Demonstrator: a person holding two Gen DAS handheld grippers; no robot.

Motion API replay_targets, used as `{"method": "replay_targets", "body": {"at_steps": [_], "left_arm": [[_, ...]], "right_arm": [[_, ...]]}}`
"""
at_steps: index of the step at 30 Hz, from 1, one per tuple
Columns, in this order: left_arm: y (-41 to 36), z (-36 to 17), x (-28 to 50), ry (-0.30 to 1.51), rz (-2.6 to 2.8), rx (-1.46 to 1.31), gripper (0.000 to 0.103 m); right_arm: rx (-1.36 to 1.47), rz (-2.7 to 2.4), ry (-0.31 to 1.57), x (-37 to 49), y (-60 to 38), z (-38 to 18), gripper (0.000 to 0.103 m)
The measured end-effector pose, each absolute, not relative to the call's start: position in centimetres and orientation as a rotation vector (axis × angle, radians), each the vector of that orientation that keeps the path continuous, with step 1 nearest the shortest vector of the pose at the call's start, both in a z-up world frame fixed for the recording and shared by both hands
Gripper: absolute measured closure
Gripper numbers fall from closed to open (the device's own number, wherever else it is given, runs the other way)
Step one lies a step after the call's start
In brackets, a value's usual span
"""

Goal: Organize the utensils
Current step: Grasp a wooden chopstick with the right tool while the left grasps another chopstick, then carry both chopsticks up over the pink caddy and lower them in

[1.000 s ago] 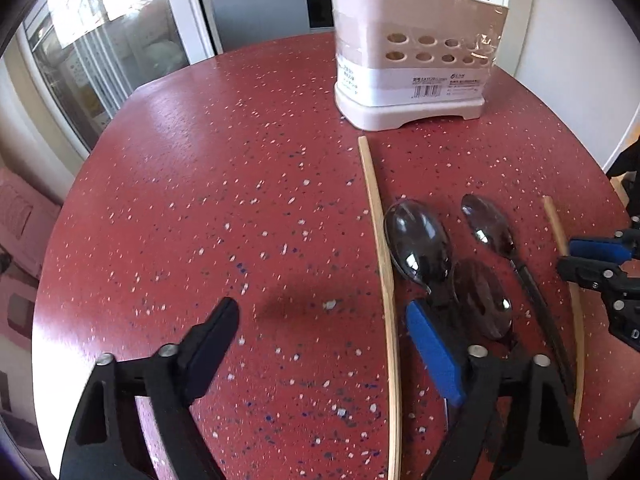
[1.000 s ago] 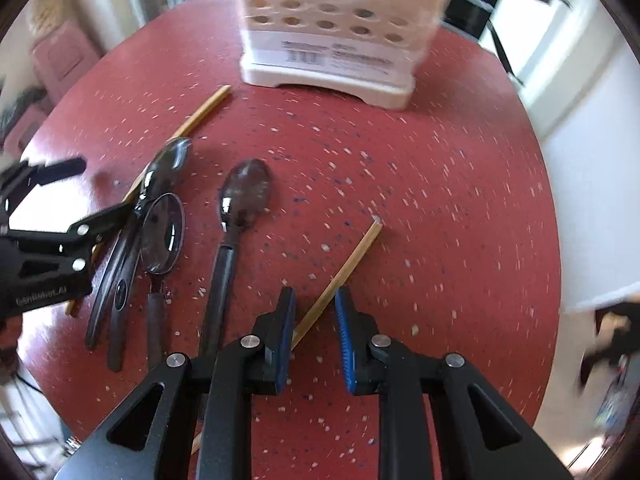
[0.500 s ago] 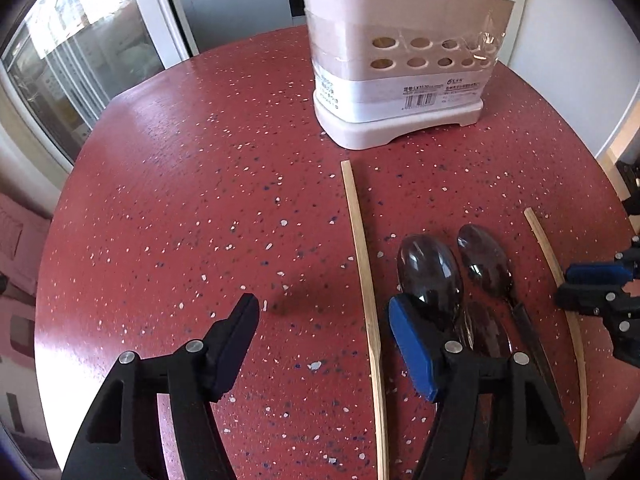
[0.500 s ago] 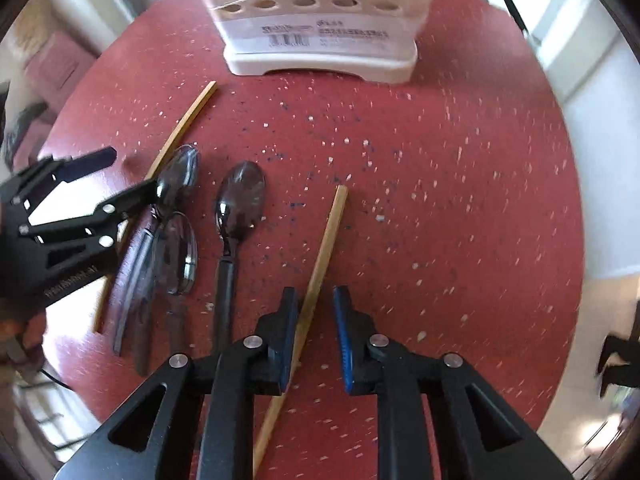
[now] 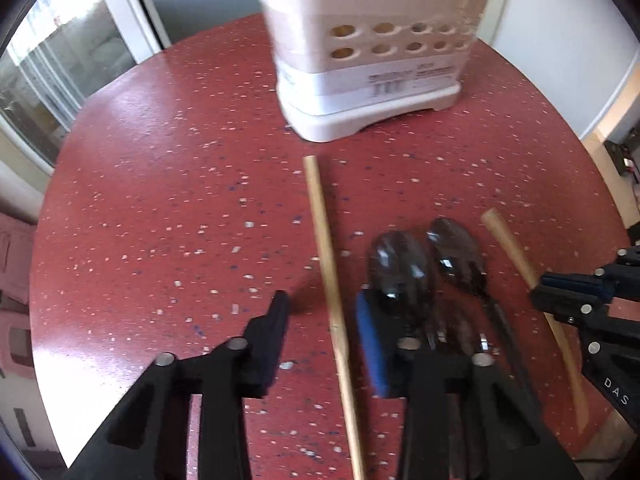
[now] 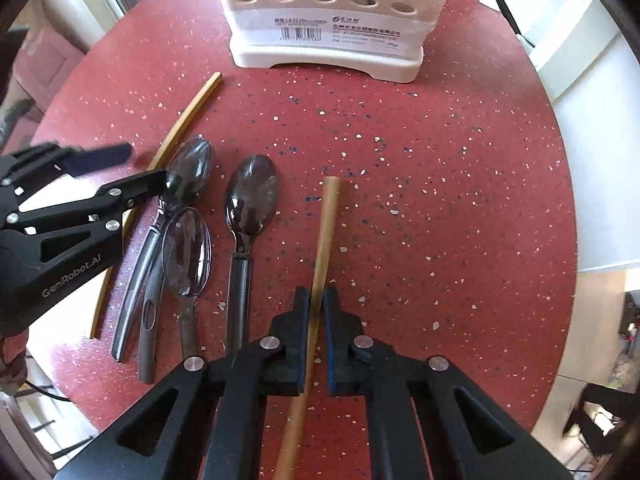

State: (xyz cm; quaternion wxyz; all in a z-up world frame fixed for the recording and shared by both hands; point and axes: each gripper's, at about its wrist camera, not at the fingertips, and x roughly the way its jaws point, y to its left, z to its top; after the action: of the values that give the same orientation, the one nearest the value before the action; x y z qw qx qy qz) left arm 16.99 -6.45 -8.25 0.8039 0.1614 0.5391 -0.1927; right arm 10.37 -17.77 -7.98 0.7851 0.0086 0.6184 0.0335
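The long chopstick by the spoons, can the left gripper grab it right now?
Probably yes. The left gripper already straddles that chopstick, its jaws just closing with nothing between pads and stick. One dark spoon lies close beside the blue pad and might get nudged.

The left claw (image 5: pixel 320 340) has just been closing, its jaws straddling a wooden chopstick (image 5: pixel 329 276) without touching it on the red speckled tabletop (image 5: pixel 168 208). Dark spoons (image 5: pixel 400 264) lie just right; far behind stands a white utensil holder (image 5: pixel 372 80). The right claw (image 5: pixel 568 292) is shut on a second chopstick (image 5: pixel 508 240) at the right edge
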Motion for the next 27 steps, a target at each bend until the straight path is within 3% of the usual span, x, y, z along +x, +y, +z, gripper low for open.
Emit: {"method": "replay_targets", "body": {"at_steps": [2,4,12,27], "left_arm": [[-6.8,-8.2,16.7,1.165,-0.449,0.331,0.065],[-6.9,-8.2,16.5,1.161,-0.445,0.329,0.068],[-5.5,-6.8,13.3,1.034,-0.373,0.252,0.068],[-1.3,2.9,10.9,0.707,-0.314,-0.017,0.068]], "right_arm": [[0.055,0.103,1.312,9.7,-18.7,-7.8,0.097],[0.085,0.127,1.279,9.0,-19.7,-7.6,0.097],[0.165,0.206,1.097,6.4,-23.3,-5.5,0.097],[0.242,0.265,0.761,4.1,-27.7,2.3,0.097]]}}
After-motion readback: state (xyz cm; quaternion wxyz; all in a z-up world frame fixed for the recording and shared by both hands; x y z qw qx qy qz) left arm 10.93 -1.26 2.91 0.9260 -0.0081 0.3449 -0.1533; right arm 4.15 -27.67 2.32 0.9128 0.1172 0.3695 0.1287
